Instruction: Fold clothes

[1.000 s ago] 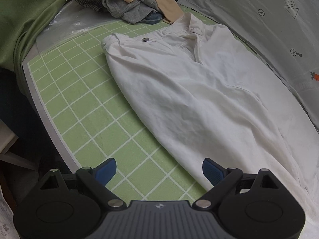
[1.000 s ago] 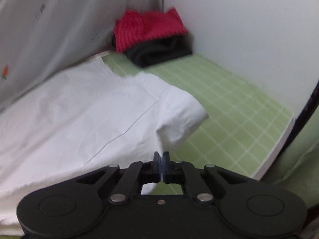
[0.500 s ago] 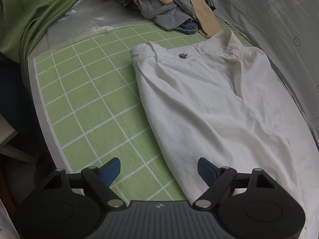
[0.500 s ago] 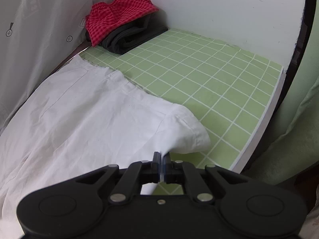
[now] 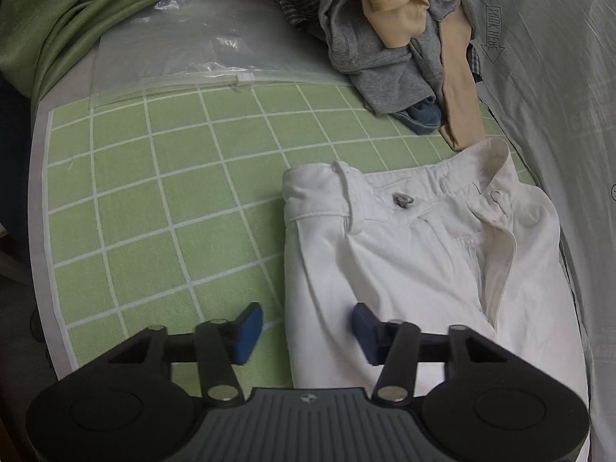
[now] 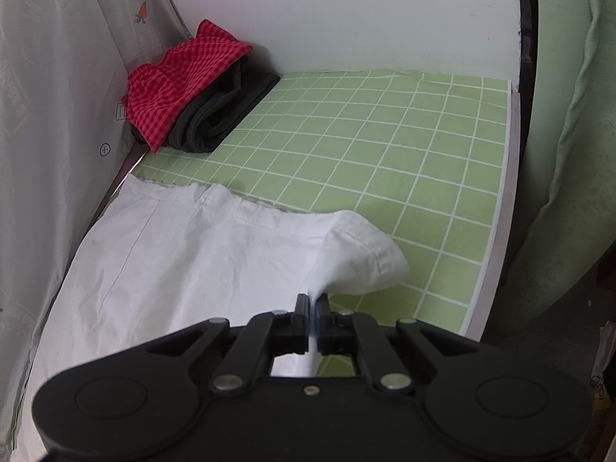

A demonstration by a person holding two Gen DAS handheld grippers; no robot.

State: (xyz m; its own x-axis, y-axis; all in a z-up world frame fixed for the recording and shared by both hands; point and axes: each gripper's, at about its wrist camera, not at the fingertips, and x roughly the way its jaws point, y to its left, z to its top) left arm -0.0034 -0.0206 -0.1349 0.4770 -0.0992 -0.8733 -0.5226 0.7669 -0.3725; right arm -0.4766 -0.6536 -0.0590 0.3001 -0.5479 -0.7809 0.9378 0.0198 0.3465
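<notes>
Garment: white trousers (image 5: 404,269) lie flat on the green grid mat (image 5: 154,211) covering the bench, waistband toward the unfolded clothes pile (image 5: 392,38).
Left gripper (image 5: 307,327): released, jaws wide, straddling the trousers' near side edge below the waist; contact with the cloth cannot be judged.
Right gripper (image 6: 311,321): clenched on the raised hem corner of the trousers (image 6: 192,261).
Step in hand: judged as securing the waist end before the leg is carried over.
Doing it well: close the left gripper on all edge layers; keep the hem taut and level so the fold lands square.
Finished stack: red checked and dark folded garments (image 6: 200,88) sit in the far corner.
Hidden: mid-leg section lies outside both views; layer count within the right gripper is unclear.
</notes>
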